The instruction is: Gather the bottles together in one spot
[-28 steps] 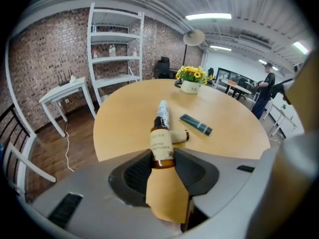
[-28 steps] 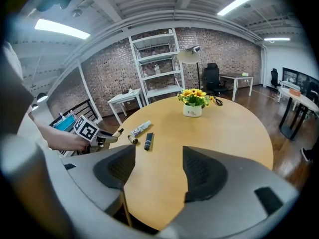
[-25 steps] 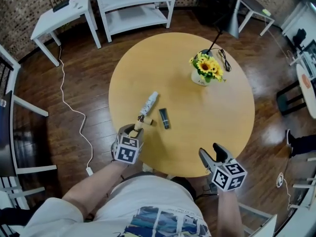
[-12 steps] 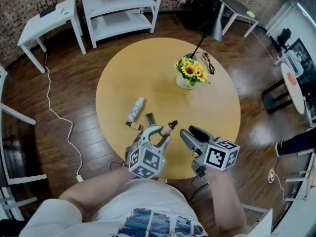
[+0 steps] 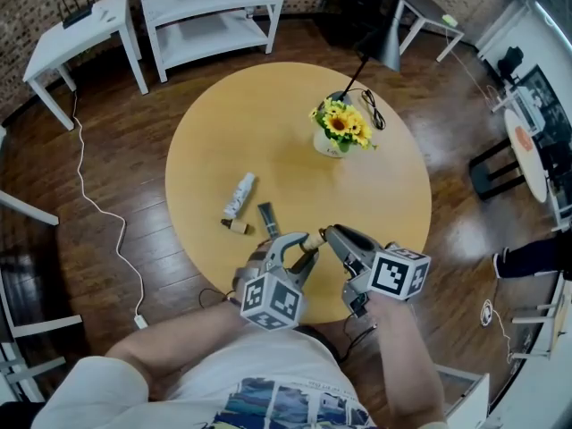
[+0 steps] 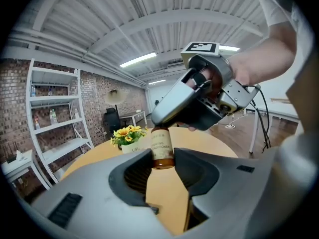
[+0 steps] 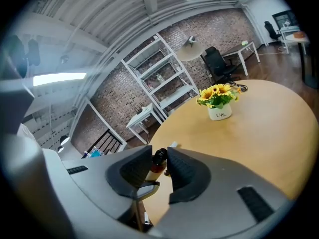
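Amber bottle (image 6: 161,148) held over the table's (image 5: 393,195) near edge — left gripper (image 5: 295,250) jaws part-closed on its body, right gripper (image 5: 332,236) jaws, just closing, pinch its black cap. White bottle (image 5: 239,195) and dark tube (image 5: 267,219) lie on the table nearby — just beside each other

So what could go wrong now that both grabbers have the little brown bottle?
1. The right gripper, whose jaws have just been closing, pinches only the cap of the little brown bottle. If the left gripper lets go, the bottle might slip out.
2. The bottle hangs near the edge of the table, so a drop could reach the floor.
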`<state>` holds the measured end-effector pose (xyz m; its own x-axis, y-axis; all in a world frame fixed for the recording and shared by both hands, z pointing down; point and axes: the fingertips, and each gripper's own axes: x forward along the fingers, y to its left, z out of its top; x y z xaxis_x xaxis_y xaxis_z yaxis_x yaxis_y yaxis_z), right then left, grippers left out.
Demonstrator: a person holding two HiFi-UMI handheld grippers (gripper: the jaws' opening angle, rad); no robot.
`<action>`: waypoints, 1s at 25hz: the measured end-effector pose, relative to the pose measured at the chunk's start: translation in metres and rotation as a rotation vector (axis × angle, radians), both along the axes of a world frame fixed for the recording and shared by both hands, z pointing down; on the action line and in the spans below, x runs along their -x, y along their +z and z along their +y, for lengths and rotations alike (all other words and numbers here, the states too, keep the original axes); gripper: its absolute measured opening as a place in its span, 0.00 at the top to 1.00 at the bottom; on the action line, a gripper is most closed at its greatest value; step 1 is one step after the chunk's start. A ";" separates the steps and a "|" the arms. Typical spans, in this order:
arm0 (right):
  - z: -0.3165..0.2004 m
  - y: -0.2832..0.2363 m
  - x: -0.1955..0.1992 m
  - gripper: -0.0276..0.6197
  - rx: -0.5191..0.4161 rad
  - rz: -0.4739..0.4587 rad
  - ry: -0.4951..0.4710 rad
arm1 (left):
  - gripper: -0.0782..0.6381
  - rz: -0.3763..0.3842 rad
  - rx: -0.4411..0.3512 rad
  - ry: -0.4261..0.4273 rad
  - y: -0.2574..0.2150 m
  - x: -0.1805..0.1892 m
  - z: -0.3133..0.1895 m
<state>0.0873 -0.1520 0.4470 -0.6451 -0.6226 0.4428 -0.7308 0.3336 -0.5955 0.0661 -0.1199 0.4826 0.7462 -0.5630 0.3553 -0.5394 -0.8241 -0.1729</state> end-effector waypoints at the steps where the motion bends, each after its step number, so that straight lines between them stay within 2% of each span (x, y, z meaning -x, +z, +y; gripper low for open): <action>1: -0.001 0.000 0.000 0.84 0.000 0.006 0.001 | 0.70 -0.001 0.002 -0.001 0.001 0.000 -0.001; 10: -0.007 -0.006 0.000 0.85 -0.049 0.074 -0.063 | 0.69 -0.003 0.048 -0.007 0.005 -0.004 -0.010; 16: -0.017 -0.006 -0.006 0.85 -0.095 0.195 -0.106 | 0.69 -0.023 0.094 -0.019 0.012 -0.002 -0.017; 21: -0.043 0.004 -0.040 0.85 -0.154 0.343 -0.123 | 0.69 -0.042 0.170 -0.080 0.027 0.011 -0.024; 25: -0.072 0.016 -0.079 0.85 -0.195 0.425 -0.124 | 0.69 -0.045 0.242 -0.137 0.035 0.017 -0.029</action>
<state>0.1659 -0.2243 0.4631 -0.5070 -0.6499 0.5661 -0.8433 0.5097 -0.1701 0.0495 -0.1485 0.5173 0.6494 -0.5522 0.5228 -0.6451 -0.7641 -0.0057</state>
